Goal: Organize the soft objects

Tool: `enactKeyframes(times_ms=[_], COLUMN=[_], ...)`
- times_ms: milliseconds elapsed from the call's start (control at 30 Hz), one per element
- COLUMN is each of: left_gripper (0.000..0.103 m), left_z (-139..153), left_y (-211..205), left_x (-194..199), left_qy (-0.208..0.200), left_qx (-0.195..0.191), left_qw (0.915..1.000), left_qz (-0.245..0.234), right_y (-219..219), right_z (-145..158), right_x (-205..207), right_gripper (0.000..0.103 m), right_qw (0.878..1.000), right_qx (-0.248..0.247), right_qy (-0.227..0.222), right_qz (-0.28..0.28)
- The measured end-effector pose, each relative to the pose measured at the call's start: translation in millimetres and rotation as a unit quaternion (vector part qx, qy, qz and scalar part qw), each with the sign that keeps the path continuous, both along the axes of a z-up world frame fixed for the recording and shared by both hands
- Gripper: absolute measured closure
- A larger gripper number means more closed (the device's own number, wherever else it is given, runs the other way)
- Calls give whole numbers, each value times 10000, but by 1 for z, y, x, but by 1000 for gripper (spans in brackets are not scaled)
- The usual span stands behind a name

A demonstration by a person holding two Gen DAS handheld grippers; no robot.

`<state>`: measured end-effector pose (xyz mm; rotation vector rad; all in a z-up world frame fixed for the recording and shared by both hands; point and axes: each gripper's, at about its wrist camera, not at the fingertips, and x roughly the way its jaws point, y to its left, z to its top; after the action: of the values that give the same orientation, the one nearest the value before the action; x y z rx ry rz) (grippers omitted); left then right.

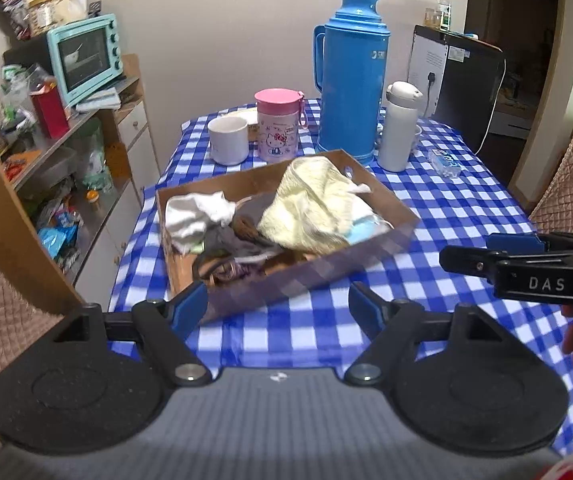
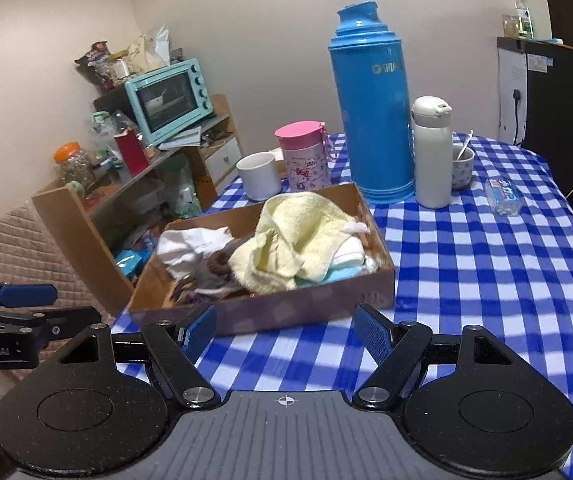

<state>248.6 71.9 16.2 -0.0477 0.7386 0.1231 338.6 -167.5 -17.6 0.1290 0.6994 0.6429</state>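
A shallow cardboard box (image 1: 390,200) (image 2: 366,204) sits on the blue-checked tablecloth (image 1: 466,208) (image 2: 486,280). Inside it lie a pale yellow towel (image 1: 314,204) (image 2: 298,232), a white cloth (image 1: 194,216) (image 2: 190,248), dark grey and brown fabric (image 1: 234,236) (image 2: 218,264) and a light blue piece (image 1: 366,230) (image 2: 338,276). My left gripper (image 1: 278,304) (image 2: 78,305) hovers open just short of the box's near wall, nothing between its blue pads. My right gripper (image 2: 284,328) (image 1: 466,249) hangs open beside it, also short of the box and empty.
Behind the box stand a tall blue thermos (image 1: 350,80) (image 2: 370,112), a pink-lidded cup (image 1: 278,124), a white mug (image 1: 228,140), a white bottle (image 1: 398,128), a small cup with a spoon (image 2: 462,164) and a plastic packet (image 2: 504,196). Padded chairs (image 1: 570,184) and a cluttered shelf (image 1: 66,128) flank the table.
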Motion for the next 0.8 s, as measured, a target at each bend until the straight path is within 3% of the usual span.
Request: enactKeyframes(times_ms=[367, 800], left_gripper=[27, 27], left_z=[-2, 1], left_y=[-39, -50], left_x=[-83, -142], left_qy=[151, 336], left_qx=[-102, -143], left_qw=[9992, 9979], left_qz=[362, 534], right_y=[-36, -50], right_z=[4, 1], right_x=[-75, -140], right_gripper=[27, 27], right_qw=[9990, 9971], right_qx=[-285, -391], right_qy=[282, 577], right_qz=[212, 317])
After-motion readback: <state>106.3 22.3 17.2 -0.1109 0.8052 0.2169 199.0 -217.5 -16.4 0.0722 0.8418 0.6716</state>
